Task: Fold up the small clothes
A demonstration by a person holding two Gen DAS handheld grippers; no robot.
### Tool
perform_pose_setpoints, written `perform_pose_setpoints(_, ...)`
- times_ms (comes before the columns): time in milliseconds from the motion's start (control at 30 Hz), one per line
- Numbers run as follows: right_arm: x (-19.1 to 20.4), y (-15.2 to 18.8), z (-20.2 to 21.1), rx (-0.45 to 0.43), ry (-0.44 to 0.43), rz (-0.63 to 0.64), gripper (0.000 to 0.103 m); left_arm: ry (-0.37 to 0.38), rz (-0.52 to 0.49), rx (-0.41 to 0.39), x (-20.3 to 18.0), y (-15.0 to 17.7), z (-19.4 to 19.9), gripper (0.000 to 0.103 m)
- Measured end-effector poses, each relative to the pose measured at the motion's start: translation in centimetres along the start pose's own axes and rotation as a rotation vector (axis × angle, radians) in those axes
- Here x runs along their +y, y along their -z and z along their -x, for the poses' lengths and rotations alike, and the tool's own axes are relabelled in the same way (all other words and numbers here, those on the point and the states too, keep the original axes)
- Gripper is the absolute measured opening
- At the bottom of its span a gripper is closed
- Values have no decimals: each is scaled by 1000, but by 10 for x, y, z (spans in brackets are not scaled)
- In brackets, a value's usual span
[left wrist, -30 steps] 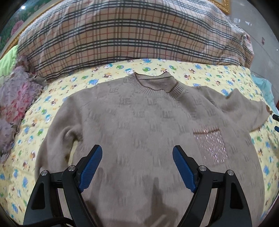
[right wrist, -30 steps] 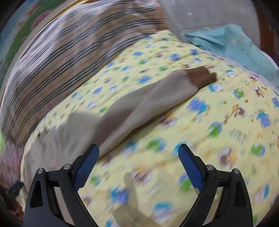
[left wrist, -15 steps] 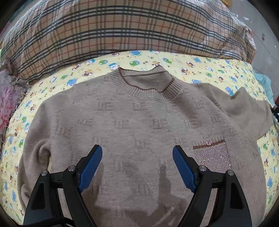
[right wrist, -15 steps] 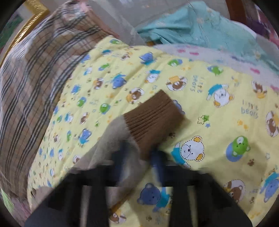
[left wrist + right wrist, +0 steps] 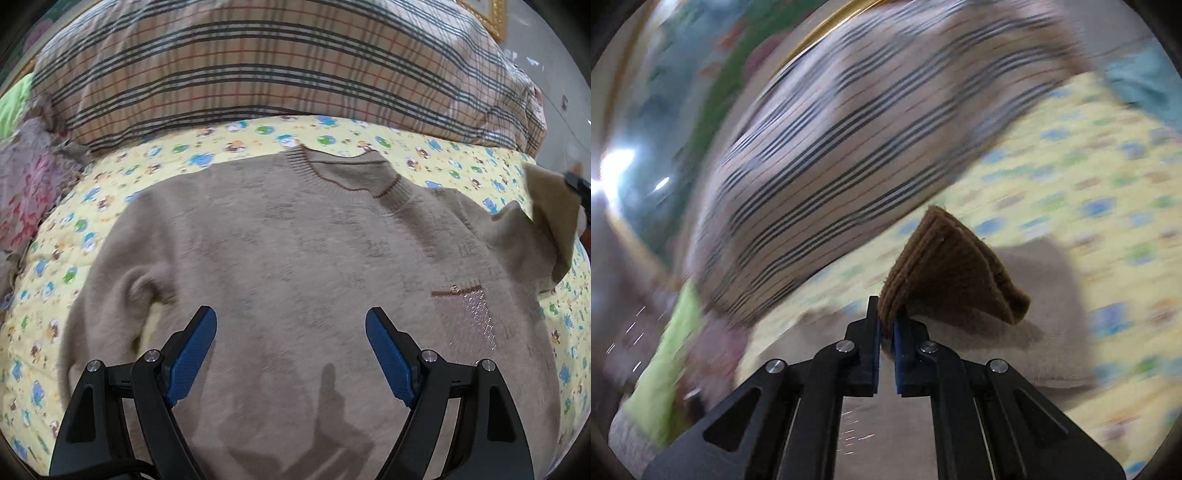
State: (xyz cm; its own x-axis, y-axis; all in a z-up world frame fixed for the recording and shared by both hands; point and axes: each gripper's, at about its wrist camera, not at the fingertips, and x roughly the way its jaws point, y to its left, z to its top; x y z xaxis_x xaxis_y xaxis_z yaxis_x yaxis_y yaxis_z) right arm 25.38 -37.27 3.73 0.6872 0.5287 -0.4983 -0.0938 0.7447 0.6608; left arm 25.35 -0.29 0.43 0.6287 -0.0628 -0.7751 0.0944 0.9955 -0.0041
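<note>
A small beige knit sweater [image 5: 295, 258] lies front up on the yellow cartoon-print sheet [image 5: 177, 155], neck toward the plaid pillow. It has a sparkly chest pocket [image 5: 465, 317]. My left gripper [image 5: 290, 332] is open and hovers over the sweater's lower middle, holding nothing. My right gripper [image 5: 885, 325] is shut on the brown ribbed cuff [image 5: 953, 273] of the sweater's right-hand sleeve and holds it lifted. That raised sleeve [image 5: 550, 218] shows at the right edge of the left wrist view. The right wrist view is motion-blurred.
A large plaid pillow [image 5: 277, 62] lies along the far side of the bed and shows again in the right wrist view [image 5: 849, 147]. A pink floral fabric [image 5: 26, 184] and a green cloth [image 5: 14, 107] lie at the left. A teal cloth [image 5: 1137, 85] lies far right.
My right gripper closed on the brown cuff and lifted the sleeve off the sheet, swinging it toward the sweater. My left gripper stayed open and shifted slightly over the sweater.
</note>
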Motion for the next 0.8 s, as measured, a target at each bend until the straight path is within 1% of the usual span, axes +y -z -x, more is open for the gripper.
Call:
perform_pose_setpoints(100, 43, 27, -54, 109, -84, 49, 7, 15, 33, 2, 18, 6, 9, 83)
perform_pose_setpoints(233, 73, 60, -118, 215, -138, 54, 7, 19, 50, 2, 36, 11, 17, 83)
perform_pose_setpoints(300, 85, 73, -152, 261, -131, 69, 7, 16, 53, 6, 42, 12, 17, 83)
perform_pose_setpoints(400, 94, 87, -186, 312, -142, 62, 7, 29, 61, 15, 47, 11, 16, 83)
perform_pose_setpoints(467, 98, 97, -197, 341, -145, 73, 8, 38, 65, 19, 48, 10, 14, 83)
perform_pose_setpoints(533, 103, 105, -210, 378, -131, 81, 12, 52, 65, 25, 45, 8, 11, 83)
perform_pose_setpoints(567, 103, 108, -212, 404, -130, 78, 20, 57, 64, 25, 44, 7, 10, 83)
perform_pose_setpoints(600, 101, 109, -212, 427, -148, 61, 38, 62, 60, 27, 42, 6, 8, 83)
perform_pose_setpoints(633, 101, 110, -212, 433, -173, 41, 50, 65, 52, 32, 38, 5, 5, 83)
perform_pose_setpoints(667, 101, 109, -209, 426, -195, 32, 74, 66, 48, 34, 34, 4, 3, 83)
perform_pose_setpoints(700, 101, 108, -204, 411, -215, 32, 80, 66, 42, 35, 31, 3, 1, 83)
perform_pose_setpoints(733, 101, 104, -193, 384, -235, 43, 80, 65, 29, 34, 26, 1, -3, 83)
perform_pose_setpoints(800, 102, 99, -178, 352, -238, 53, 79, 54, 1, 39, 17, -5, -13, 83)
